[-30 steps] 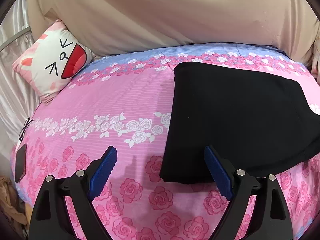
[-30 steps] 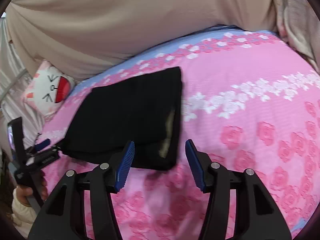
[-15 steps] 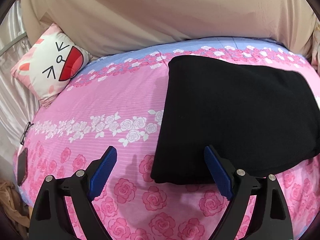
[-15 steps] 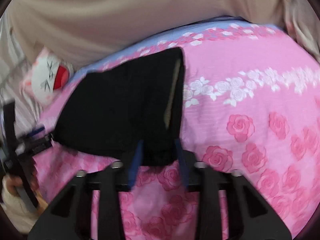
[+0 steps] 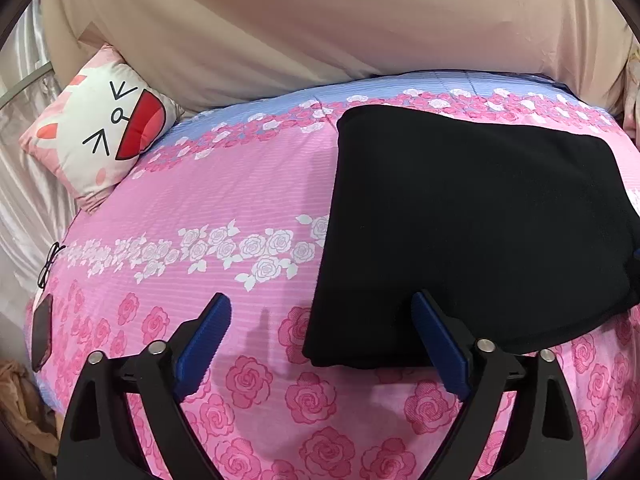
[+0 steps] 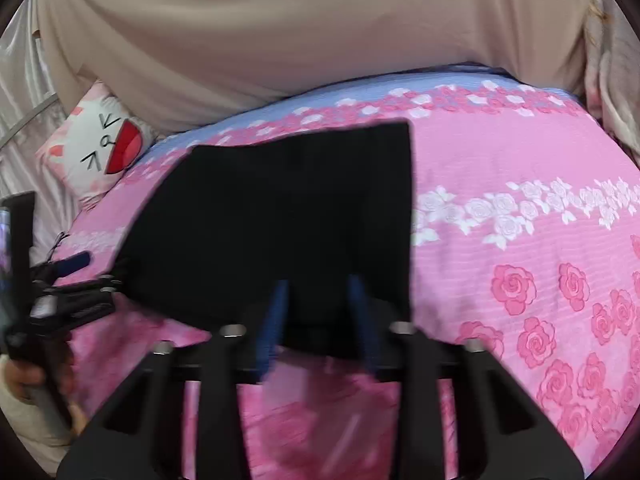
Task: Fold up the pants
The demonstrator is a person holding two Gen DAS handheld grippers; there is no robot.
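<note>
**Right jaws close on the near edge of the pants**

A second ago the right gripper (image 6: 318, 320) had its jaws wide apart, just short of the black pants (image 6: 280, 220). Now it has moved in, and the jaws are closing with the near edge of the pants between them. The picture is blurry, so I cannot tell if the pads are pressing the cloth yet.

The left gripper (image 5: 322, 340) has hardly moved. Its jaws are wide apart and opening a little more. The near left corner of the pants (image 5: 472, 232) sits between them, but nothing is held.

The pants lie flat on the pink rose bed cover (image 5: 224, 196), already folded into a thick block. I think the right side is about to lift for one more fold.

Farther back, a cat-face pillow (image 5: 104, 136) leans by the beige bedhead (image 5: 320, 32).
</note>
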